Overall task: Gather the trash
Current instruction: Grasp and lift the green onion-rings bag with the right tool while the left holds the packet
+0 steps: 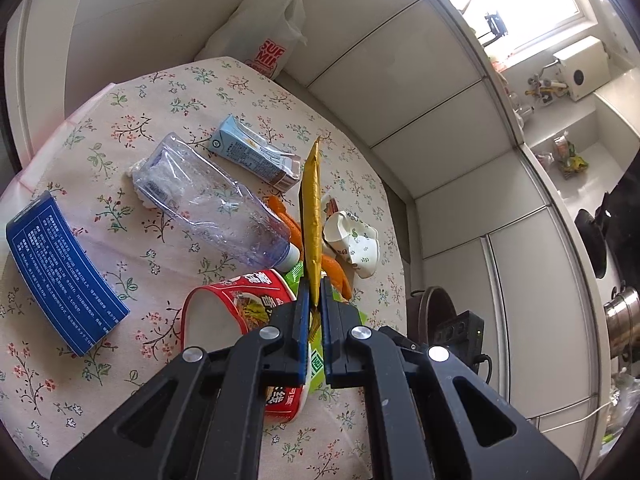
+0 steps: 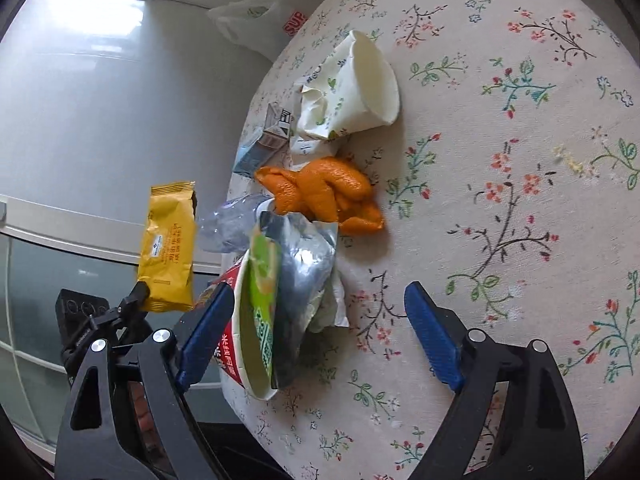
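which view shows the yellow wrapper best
The right wrist view: the yellow wrapper faces the camera flat, print visible, pinched at its bottom corner by the left gripper. The left wrist view shows the wrapper only edge-on, a thin gold strip rising from that gripper.

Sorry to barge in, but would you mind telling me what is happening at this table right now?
A person with a gripper in each hand is clearing trash from a floral tablecloth. The left gripper is shut on a yellow snack wrapper, held up off the table. The right gripper is open, its fingers on either side of a red noodle cup stuffed with wrappers. Orange peel, a crumpled paper cup, a crushed plastic bottle, a drink carton and a blue box lie on the table.
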Available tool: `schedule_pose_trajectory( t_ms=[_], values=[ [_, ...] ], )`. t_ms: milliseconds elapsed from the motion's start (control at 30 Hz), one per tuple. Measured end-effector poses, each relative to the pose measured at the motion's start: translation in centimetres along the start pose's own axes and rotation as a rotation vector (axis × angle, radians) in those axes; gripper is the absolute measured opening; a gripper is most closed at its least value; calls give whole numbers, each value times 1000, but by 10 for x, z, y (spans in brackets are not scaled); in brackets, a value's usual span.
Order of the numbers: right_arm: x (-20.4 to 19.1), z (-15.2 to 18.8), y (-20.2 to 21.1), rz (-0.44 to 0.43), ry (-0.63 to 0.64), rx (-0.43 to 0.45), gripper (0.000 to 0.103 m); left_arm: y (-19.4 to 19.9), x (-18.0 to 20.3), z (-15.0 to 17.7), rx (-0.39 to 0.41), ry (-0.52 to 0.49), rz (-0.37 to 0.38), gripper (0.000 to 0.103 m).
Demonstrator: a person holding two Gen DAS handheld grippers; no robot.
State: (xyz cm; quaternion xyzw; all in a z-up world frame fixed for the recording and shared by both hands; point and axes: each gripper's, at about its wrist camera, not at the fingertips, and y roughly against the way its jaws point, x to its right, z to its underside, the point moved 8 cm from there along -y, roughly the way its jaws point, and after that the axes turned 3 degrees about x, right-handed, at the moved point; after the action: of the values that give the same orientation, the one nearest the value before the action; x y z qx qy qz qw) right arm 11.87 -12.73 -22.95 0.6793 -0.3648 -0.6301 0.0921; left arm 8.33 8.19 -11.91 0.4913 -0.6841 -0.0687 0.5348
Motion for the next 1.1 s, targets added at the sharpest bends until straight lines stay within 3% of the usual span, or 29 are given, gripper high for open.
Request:
schedule_pose_trajectory(
  t_ms=[200,267,433,533,600,667,833,1100],
  values=[
    [-16,37,-8,-16,24,-108,68,5,2,-2,14,-14,9,5],
    [-23,48,-12,-5,69,-118,67,6,3,-2,13,-15,12,5],
    [-26,49,-28,-14,41,-108,63,3,12,1,13,-48,5,5],
    [-30,51,-39,-27,33,-126,43,2,12,2,13,-62,-7,5],
    [-32,50,-45,-20,36,-128,19,1,8,2,8,-55,-13,5],
    [-34,50,-46,5,54,-115,11,-1,6,2,5,-46,-17,5],
    [-30,42,-27,34,88,-52,4,-3,8,2,7,-50,-16,5],
    [-66,28,22,14,192,93,0,0,18,3,25,-66,-5,5]
  ],
)
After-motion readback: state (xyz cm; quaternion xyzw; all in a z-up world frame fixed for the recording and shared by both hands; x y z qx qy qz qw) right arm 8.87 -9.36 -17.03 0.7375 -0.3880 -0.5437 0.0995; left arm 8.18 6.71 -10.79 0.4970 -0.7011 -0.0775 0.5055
